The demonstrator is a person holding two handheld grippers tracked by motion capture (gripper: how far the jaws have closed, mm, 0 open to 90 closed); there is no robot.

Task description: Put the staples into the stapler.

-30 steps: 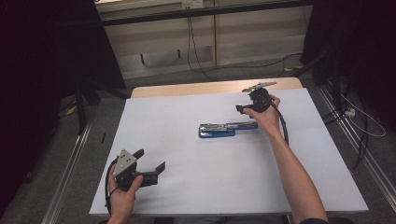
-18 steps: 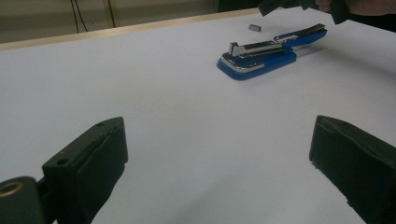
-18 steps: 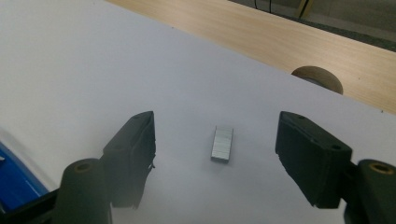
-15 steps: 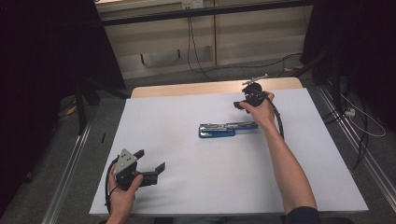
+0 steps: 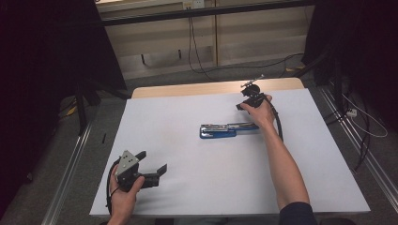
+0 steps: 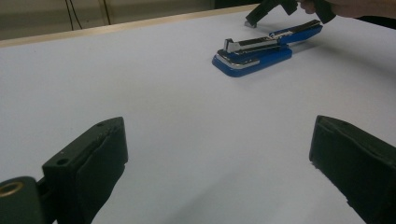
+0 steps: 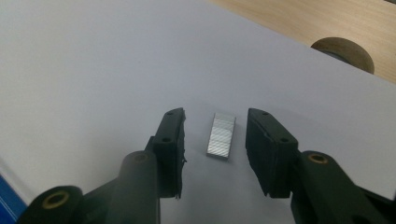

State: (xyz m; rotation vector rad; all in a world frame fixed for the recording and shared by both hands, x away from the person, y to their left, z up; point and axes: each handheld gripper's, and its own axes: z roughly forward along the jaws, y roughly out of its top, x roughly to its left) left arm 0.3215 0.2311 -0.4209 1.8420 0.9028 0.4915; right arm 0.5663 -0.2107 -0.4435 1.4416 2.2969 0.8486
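From above, my right gripper (image 5: 247,100) reaches to the far side of the white paper-covered surface (image 5: 187,187), just beyond the opened blue-and-chrome stapler (image 5: 228,130) lying flat in the middle. My left gripper (image 5: 152,167) rests near the near-left corner, well apart from everything, its fingers spread wide with nothing between them.

Along my left gripper's fingers (image 6: 88,161), I see bare white surface between the two black pads, and farther off the stapler (image 6: 261,49) with its blue plastic base and shiny metal magazine swung open. My other gripper (image 6: 261,11) is tipped down just beyond its far end.

Along my right gripper (image 7: 215,135), a small silvery strip of staples (image 7: 221,135) lies flat on the surface between the fingers (image 7: 170,135). They have just been closing in on it, yet a gap shows on each side, so the pads are not pressing on it. A round dark knob (image 7: 343,53) sits at the wooden edge beyond.

I judge the strip to be very light, stiff but brittle: glued wire legs that could snap apart or skate on the smooth sheet. I would pinch its two long sides, low and squarely, with gentle pressure, since its ridged metal top offers little for the rubbery pads.
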